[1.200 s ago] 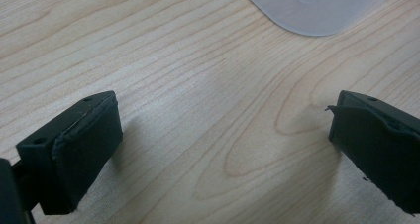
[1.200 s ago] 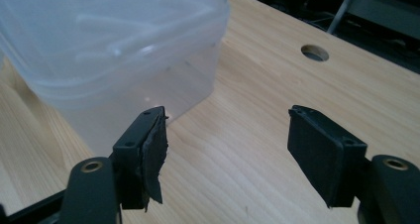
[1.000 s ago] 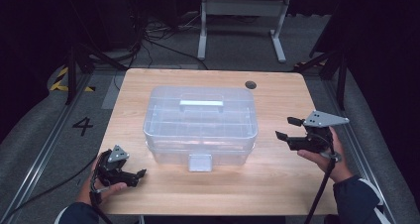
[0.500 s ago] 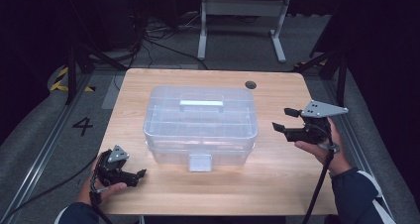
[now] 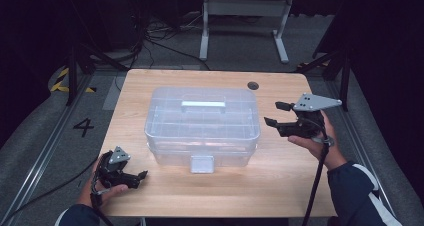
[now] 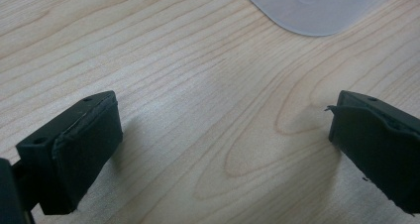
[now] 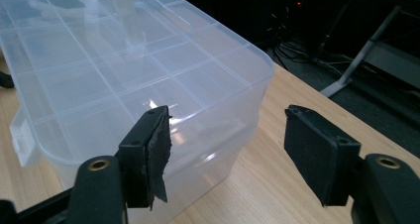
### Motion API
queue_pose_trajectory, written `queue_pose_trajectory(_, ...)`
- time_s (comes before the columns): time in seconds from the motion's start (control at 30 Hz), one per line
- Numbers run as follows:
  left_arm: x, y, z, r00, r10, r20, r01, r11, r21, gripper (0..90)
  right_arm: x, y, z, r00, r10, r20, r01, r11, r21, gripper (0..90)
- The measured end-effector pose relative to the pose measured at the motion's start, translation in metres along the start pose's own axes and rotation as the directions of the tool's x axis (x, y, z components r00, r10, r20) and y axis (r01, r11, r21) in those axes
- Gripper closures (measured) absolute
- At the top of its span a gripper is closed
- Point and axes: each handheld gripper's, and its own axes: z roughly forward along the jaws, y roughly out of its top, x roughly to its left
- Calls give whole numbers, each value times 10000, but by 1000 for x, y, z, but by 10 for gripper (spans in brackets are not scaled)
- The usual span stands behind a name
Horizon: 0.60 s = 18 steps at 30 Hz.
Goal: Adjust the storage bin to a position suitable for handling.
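Right gripper (image 5: 272, 113): being held beside the box (image 5: 202, 123), jaws parted (just closing slightly), nothing between.
Left gripper (image 5: 137, 176): being rested on the table (image 5: 240, 186), jaws released.

Light wooden table (image 5: 280, 186) — clear lidded plastic box (image 5: 202, 126) at centre

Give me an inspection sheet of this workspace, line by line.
Surface: wooden table, bare around the box, with a dark round grommet near its far edge.
Job's things: clear plastic box, lid on, handle on top, latch on the near side.
Clutter: nothing seen.
Grippers: left gripper low at the table's near left corner, jaws open over bare wood; right gripper raised beside the box's right end, jaws apart, nothing between them.
Cables: a black cable trails from the right gripper; more cables on the floor beyond.
Surroundings: grey floor marked 4, white stand behind.
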Motion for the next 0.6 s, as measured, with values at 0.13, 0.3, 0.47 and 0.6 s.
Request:
queue_pose_trajectory(0.13,0,0,0,10000,4,2,-4,10000,3,4,5,6,7,9998,-104,-192,104,9999,44,351)
queue_pose_trajectory(0.3,0,0,0,10000,2,2,-2,10000,5,4,7,10,13,9994,-128,-326,129,9999,19,351)
queue_pose_trajectory(0.47,0,0,0,10000,-2,2,2,10000,1,4,11,16,21,9986,-266,-447,268,9996,29,349)
queue_pose_trajectory(0.6,0,0,0,10000,1,4,-1,10000,0,4,14,19,27,9980,-297,-567,296,9996,-28,348)
